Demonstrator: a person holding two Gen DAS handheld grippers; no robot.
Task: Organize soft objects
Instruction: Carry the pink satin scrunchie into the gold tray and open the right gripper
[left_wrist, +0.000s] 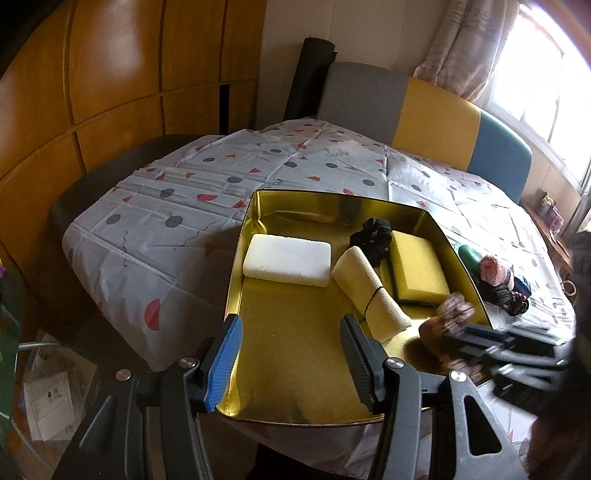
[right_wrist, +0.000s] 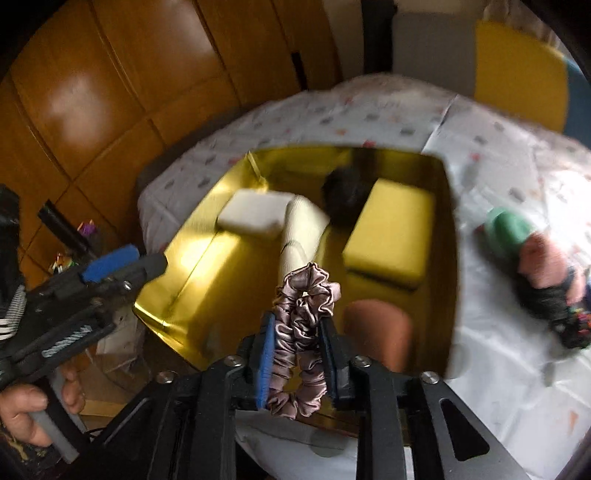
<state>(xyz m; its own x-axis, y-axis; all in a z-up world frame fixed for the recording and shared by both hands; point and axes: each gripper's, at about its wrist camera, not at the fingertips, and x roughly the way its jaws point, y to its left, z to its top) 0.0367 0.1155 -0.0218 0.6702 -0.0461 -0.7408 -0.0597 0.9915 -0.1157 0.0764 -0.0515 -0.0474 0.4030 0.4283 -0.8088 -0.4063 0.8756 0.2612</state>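
Note:
A gold tray (left_wrist: 295, 376) (right_wrist: 192, 273) sits on the patterned tablecloth. In it lie a white sponge (left_wrist: 287, 264) (right_wrist: 255, 216), a cream rolled cloth (left_wrist: 369, 291) (right_wrist: 301, 229), a black scrunchie (left_wrist: 375, 234) (right_wrist: 345, 192) and a yellow sponge (left_wrist: 417, 271) (right_wrist: 388, 229). My right gripper (right_wrist: 297, 325) is shut on a mauve satin scrunchie (right_wrist: 303, 325) above the tray's near right part; it shows blurred in the left wrist view (left_wrist: 454, 314). My left gripper (left_wrist: 291, 343) is open and empty over the tray's near edge; it also shows in the right wrist view (right_wrist: 122, 264).
Right of the tray on the cloth lie a green item (right_wrist: 506, 229) (left_wrist: 467, 254), a pink soft item (right_wrist: 546, 262) (left_wrist: 493, 269) and dark scrunchies (right_wrist: 565, 317) (left_wrist: 509, 295). A brown item (right_wrist: 380, 332) lies in the tray's near right corner. A multicoloured chair (left_wrist: 436, 122) stands behind the table.

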